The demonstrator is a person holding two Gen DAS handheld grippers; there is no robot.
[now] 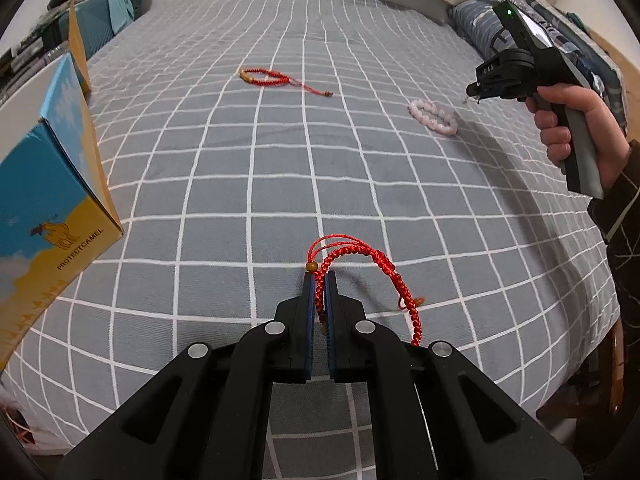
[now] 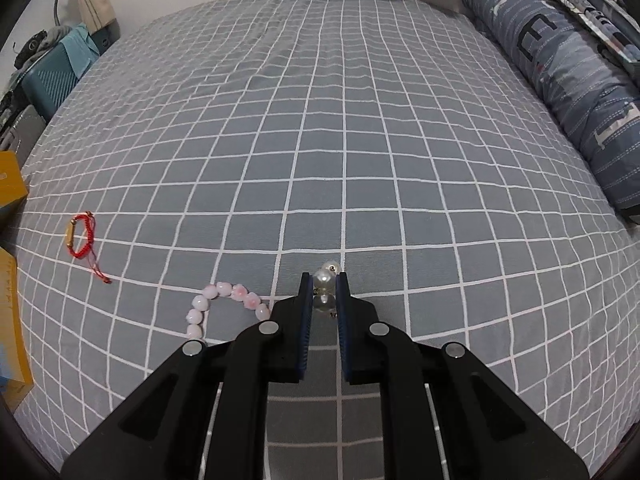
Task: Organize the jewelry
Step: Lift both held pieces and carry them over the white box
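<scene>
My left gripper (image 1: 320,276) is shut on a red braided cord bracelet (image 1: 372,264), held above the grey checked bedspread (image 1: 248,152). My right gripper (image 2: 324,278) is shut on a pearl piece (image 2: 323,280); it also shows in the left wrist view (image 1: 476,90), held in a hand at the right. A second red bracelet with a gold tube (image 1: 266,77) (image 2: 82,236) lies on the bed. A pink bead bracelet (image 1: 434,117) (image 2: 224,304) lies just left of and below my right gripper.
A blue and yellow cardboard box (image 1: 52,200) with open flaps stands at the bed's left edge; its corner shows in the right wrist view (image 2: 12,188). Blue patterned pillows (image 2: 568,80) line the right side. A teal case (image 2: 48,80) stands beyond the bed's far left.
</scene>
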